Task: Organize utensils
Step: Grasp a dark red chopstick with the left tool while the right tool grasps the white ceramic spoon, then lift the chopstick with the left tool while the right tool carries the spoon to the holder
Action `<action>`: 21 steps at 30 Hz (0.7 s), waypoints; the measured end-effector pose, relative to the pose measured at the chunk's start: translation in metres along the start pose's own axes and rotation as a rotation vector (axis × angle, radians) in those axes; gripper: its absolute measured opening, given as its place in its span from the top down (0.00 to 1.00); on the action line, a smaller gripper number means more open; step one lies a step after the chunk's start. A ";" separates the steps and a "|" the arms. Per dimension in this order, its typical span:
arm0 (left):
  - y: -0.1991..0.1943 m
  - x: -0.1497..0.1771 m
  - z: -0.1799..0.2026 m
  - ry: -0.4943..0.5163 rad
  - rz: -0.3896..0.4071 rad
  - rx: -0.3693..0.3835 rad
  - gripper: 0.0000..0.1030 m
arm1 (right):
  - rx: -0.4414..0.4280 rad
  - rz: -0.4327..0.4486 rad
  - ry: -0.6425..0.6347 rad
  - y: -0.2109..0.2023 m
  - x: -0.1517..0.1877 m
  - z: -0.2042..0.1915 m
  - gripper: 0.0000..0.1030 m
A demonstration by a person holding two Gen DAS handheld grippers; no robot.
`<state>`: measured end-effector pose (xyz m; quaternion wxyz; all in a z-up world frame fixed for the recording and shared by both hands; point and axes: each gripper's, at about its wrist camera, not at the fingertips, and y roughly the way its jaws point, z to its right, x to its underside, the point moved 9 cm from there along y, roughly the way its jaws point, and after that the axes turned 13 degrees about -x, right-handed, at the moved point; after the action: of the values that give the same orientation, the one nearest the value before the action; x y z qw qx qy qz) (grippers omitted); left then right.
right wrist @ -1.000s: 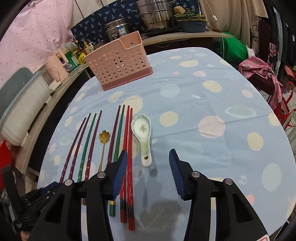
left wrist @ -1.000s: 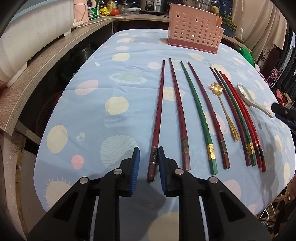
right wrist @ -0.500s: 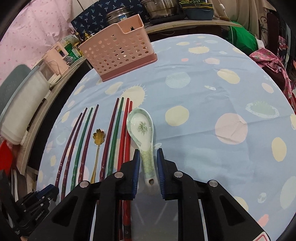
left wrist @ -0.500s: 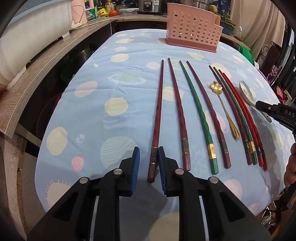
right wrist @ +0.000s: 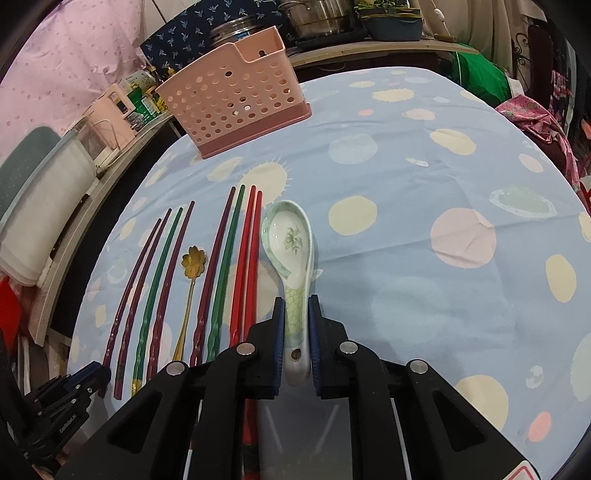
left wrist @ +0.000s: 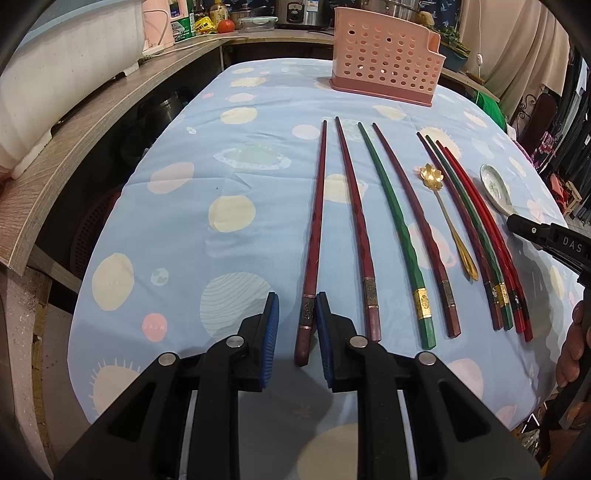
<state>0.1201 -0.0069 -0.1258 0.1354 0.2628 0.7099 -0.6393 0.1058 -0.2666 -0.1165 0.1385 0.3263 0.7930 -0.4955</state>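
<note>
My right gripper (right wrist: 295, 325) is shut on the handle of a white ceramic spoon (right wrist: 290, 236) with a green flower print; the spoon lies on the tablecloth at the right end of the row. My left gripper (left wrist: 295, 325) has its jaws a narrow gap apart around the near end of the leftmost dark red chopstick (left wrist: 314, 236), not clamped on it. Several chopsticks, dark red, green (left wrist: 397, 229) and bright red (left wrist: 484, 236), lie side by side. A gold flower-shaped spoon (left wrist: 445, 218) lies among them. A pink perforated utensil holder (left wrist: 384, 62) stands at the table's far end.
The table has a blue spotted cloth (left wrist: 229, 221). A wooden counter (left wrist: 74, 147) with a white appliance runs along the left. Pots and bottles (left wrist: 221, 18) stand behind the holder. Clothes and a green bag (right wrist: 480, 77) lie beyond the right side.
My right gripper moved forward over the ceramic spoon's handle and shut on it. My left gripper stayed around the leftmost chopstick's end.
</note>
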 end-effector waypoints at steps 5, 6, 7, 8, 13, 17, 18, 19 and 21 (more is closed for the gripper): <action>0.000 0.000 0.000 -0.001 0.015 0.002 0.81 | 0.004 0.009 -0.010 -0.003 0.006 0.000 0.89; 0.000 0.001 0.000 -0.002 0.017 0.003 0.81 | 0.000 0.012 -0.010 -0.003 0.007 0.000 0.89; -0.001 0.001 0.000 -0.004 0.020 0.006 0.81 | -0.003 0.017 -0.011 -0.004 0.008 0.000 0.89; -0.001 0.001 0.000 -0.005 0.023 0.007 0.81 | -0.004 0.020 -0.014 -0.005 0.010 -0.001 0.89; -0.003 0.002 0.000 -0.004 0.031 0.012 0.92 | -0.004 0.028 -0.005 -0.013 0.017 -0.003 0.89; -0.007 0.000 -0.004 -0.026 0.022 0.041 0.93 | 0.009 0.053 -0.024 -0.028 0.013 -0.009 0.90; -0.009 -0.001 -0.005 -0.030 0.025 0.045 0.93 | 0.015 0.059 -0.030 -0.032 0.011 -0.010 0.90; -0.012 -0.002 -0.006 -0.033 0.032 0.045 0.93 | 0.019 0.064 -0.035 -0.036 0.010 -0.011 0.90; -0.020 -0.007 -0.009 -0.036 0.051 0.044 0.93 | 0.024 0.071 -0.035 -0.041 0.007 -0.012 0.91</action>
<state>0.1158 -0.0005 -0.1040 0.1586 0.2721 0.6863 -0.6555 0.0748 -0.2656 -0.0858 0.1657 0.3471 0.7724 -0.5054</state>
